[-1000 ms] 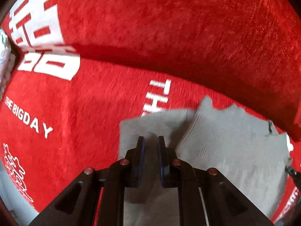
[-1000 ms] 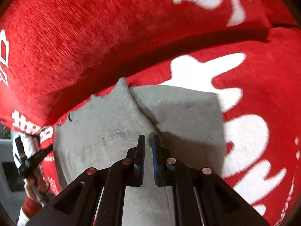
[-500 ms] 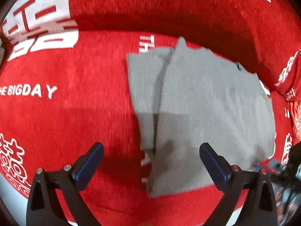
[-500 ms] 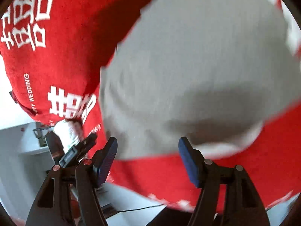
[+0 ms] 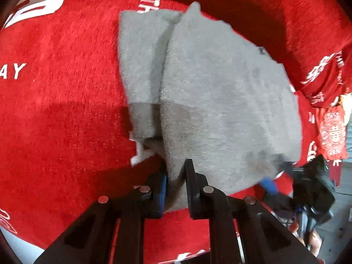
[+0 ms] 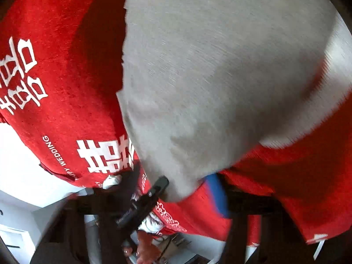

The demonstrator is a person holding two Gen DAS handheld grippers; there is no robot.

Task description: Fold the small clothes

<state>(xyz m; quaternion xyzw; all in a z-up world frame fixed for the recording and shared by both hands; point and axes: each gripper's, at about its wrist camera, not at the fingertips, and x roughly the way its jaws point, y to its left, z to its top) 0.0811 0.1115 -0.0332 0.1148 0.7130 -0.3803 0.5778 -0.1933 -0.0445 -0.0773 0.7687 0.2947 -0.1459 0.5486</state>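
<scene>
Far left in the left wrist view: just red blanket (image 5: 66, 110) with white letters, flat and bare.

Next, toward the middle: the grey cloth (image 5: 220, 99), spread flat on that blanket. Already folded in along its left side, with a thin strip lying under the big top flap. Long way of the cloth: from the near edge, right at the fingers, straight off to the far edge by the blanket's raised back part.

Low in the middle: the left gripper (image 5: 176, 169). Jaws just been closing, now narrow, with the cloth's near edge between them, close to its near left corner. Pinched tight, by the look of it. Pointing steeply down at the cloth.

Further right, at the cloth's near right corner: the right gripper (image 5: 272, 182), with one blue pad showing just beside the grey edge. Very blurry in both views. Jaws just been closing here too, and shut now. Cloth between them or not? Too smeared to tell.

So, both grippers on the near edge, one by each corner, and the rest of the cloth stretching away in front. Neither one much nearer than the other.

Best guess for the next move: lift the near edge and carry it forward over the cloth to meet the far edge. Needs both sides going evenly, or a crooked fold.
</scene>
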